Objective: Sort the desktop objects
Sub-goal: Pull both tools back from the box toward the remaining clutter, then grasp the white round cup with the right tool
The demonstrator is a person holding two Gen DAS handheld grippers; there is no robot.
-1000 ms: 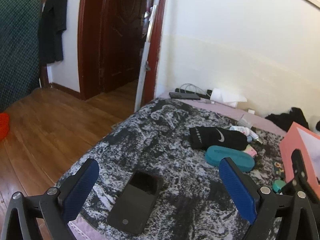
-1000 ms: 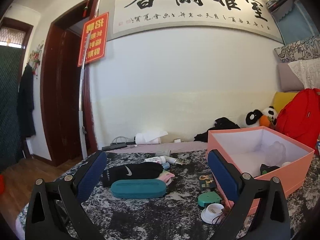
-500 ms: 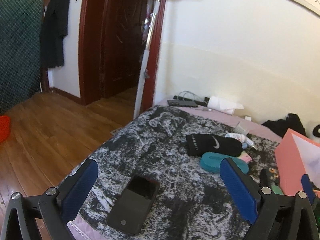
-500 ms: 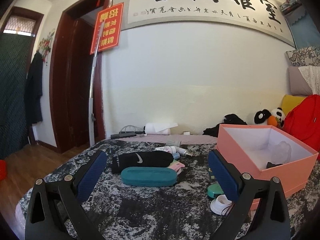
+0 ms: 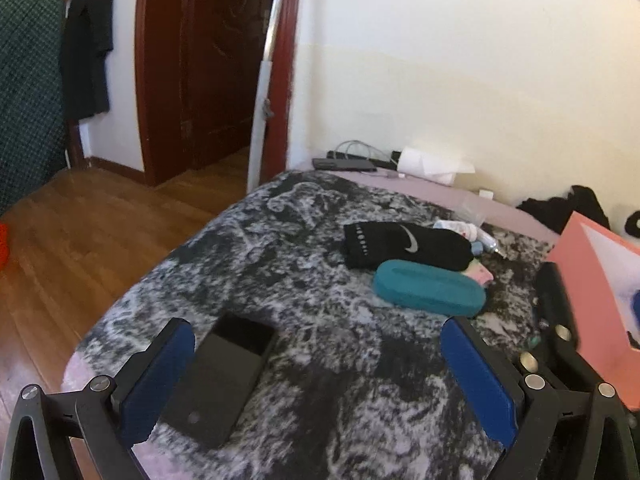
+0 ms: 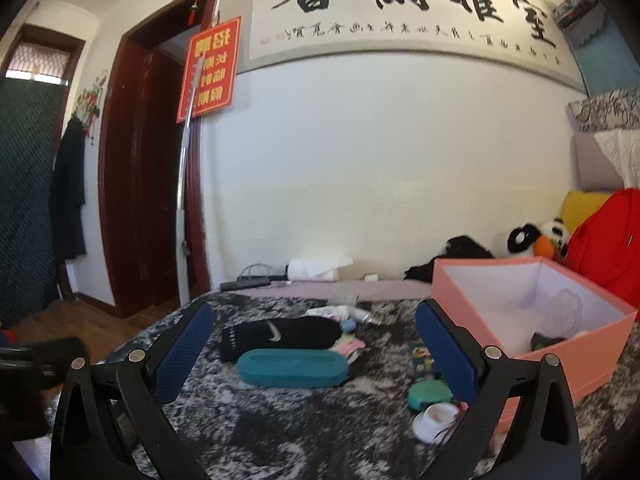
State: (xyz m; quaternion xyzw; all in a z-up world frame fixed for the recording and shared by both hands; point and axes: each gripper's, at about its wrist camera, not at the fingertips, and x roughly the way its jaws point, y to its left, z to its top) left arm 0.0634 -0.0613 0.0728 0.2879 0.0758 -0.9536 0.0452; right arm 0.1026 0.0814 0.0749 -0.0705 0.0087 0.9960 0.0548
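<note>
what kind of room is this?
Likely a lived-in home bedroom or living room, not a lab: calligraphy scroll on the wall, panda plush, coat hanging by a wooden door.

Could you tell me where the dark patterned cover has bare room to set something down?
Free: the stretch between the black phone and the teal case, and the far-left cover beyond the black sock. Crowded: beside the pink box, around the green tape measure.
</note>
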